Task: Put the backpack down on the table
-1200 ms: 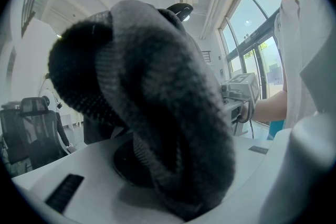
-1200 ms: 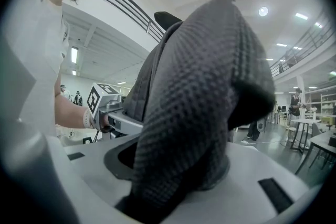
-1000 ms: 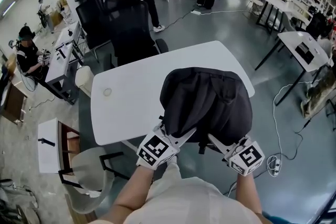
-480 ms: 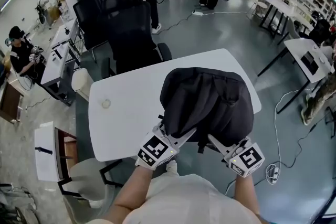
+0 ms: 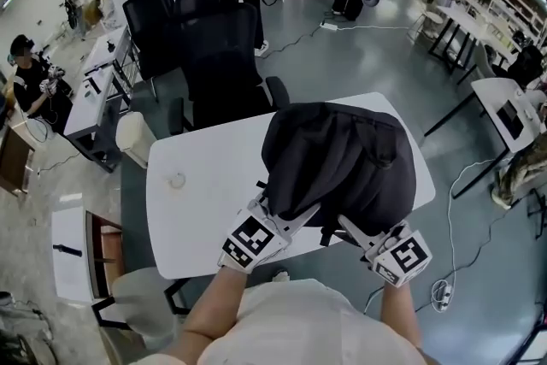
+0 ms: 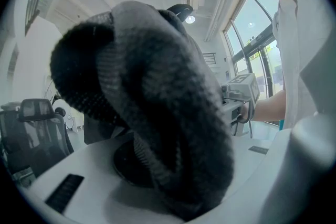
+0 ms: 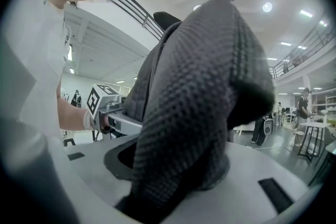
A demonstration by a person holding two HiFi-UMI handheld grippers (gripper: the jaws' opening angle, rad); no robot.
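Nearest: both forearms are out in front of the torso, one tool in each hand.

- The left gripper [image 5: 293,215] has its jaws partly closed and pinching a padded strap [image 6: 157,113]. The mesh fills the gap in the left gripper view.
- The right gripper [image 5: 352,230] has a wider gap but is likewise clamped on the other padded strap [image 7: 194,113].

The black backpack [image 5: 342,158] hangs from these two straps just beyond the jaws, with its back panel towards the camera.

Change over the last second: the grip and the pose of both tools look the same. The white table [image 5: 205,184] has slid further under the bag. A second ago only the table's near right corner lay beneath the bag; now most of the bag overlaps the tabletop's right half. The black office chair [image 5: 222,64] behind the table also sits lower in the frame. I read this as the person walking up to the table with the load.

The head view does not show whether the bag's base touches the top. I judge it still carried.

Meaning for the task: the approach is nearly done, and lowering and release remain.

A small round object [image 5: 177,180] lies on the table's left side, well clear of the bag.
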